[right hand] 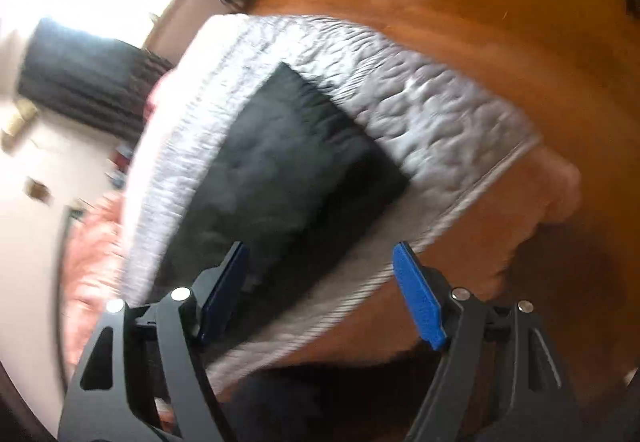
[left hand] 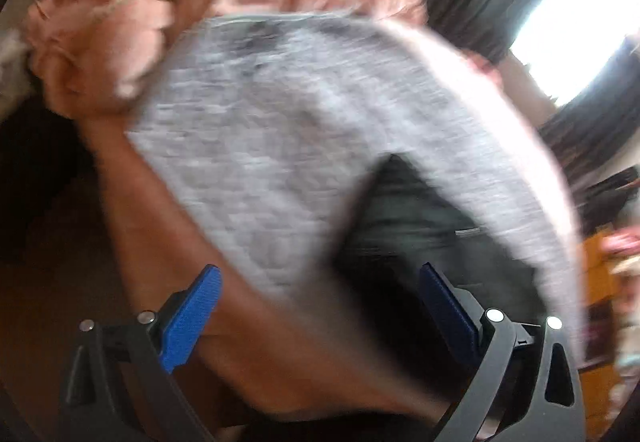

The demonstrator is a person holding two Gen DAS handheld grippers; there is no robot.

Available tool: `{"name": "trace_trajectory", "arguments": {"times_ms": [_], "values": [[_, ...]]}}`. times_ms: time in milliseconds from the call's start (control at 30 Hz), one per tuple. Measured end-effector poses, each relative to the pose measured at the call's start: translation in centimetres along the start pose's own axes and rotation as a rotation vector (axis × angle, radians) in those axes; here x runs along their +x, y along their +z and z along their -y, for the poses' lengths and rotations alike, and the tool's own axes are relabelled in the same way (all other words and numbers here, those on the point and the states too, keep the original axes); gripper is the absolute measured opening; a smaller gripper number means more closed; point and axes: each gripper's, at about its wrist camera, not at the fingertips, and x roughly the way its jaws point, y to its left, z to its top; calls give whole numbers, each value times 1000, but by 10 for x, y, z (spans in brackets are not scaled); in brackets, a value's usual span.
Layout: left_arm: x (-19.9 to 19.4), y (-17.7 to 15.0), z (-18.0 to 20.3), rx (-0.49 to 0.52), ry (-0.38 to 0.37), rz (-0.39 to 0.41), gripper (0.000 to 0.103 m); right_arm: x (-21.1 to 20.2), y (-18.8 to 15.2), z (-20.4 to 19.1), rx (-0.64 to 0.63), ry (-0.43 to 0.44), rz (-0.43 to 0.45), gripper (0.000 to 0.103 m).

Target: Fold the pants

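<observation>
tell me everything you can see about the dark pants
The dark pants look black or charcoal, a soft matte fabric, blurred in both views. They lie in a compact, roughly rectangular folded shape with faint creases, flat on a grey quilted bed cover. A pale stitched detail shows in the left wrist view. Neither gripper touches them.

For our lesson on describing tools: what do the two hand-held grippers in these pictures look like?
Both look alike. The left hand-held gripper and the right hand-held gripper each have two dark grey arms with triangular cut-outs and round silver pivot pins. Each finger ends in a flat, ribbed blue pad. No cables, markings or sleeves show.
</observation>
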Motion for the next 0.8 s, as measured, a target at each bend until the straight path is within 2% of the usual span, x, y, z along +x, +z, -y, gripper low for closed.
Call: {"name": "trace_trajectory", "arguments": {"times_ms": [33,100,267,333,400,467,567,633,700,767,800], "values": [[7,-3,8,-7,-66,-34,99,4,0,-1,26,44,-5,77],[29,-7,23,-18,-135,-112,99,15,0,-4,65,102,-21,77],[75,-11,40,-74,-176,-209,98,30,7,-4,185,203,-12,78],[87,-16,40,-122,-157,-253,91,31,14,2,242,231,11,78],[95,-14,36,-167,-161,-271,73,31,19,7,270,229,33,79],[95,-14,37,-162,-129,-265,56,35,22,12,280,228,37,78],[94,-14,36,-145,-113,-262,45,44,23,11,271,217,25,78],[96,-12,34,-138,-104,-264,43,59,26,9,268,197,8,76],[94,-11,34,-130,-90,-267,40,71,32,8,272,185,10,67],[92,-7,37,-114,-71,-270,37,79,37,5,262,193,-5,24],[92,-4,38,-108,-65,-269,34,81,40,0,229,154,-8,9]]}}
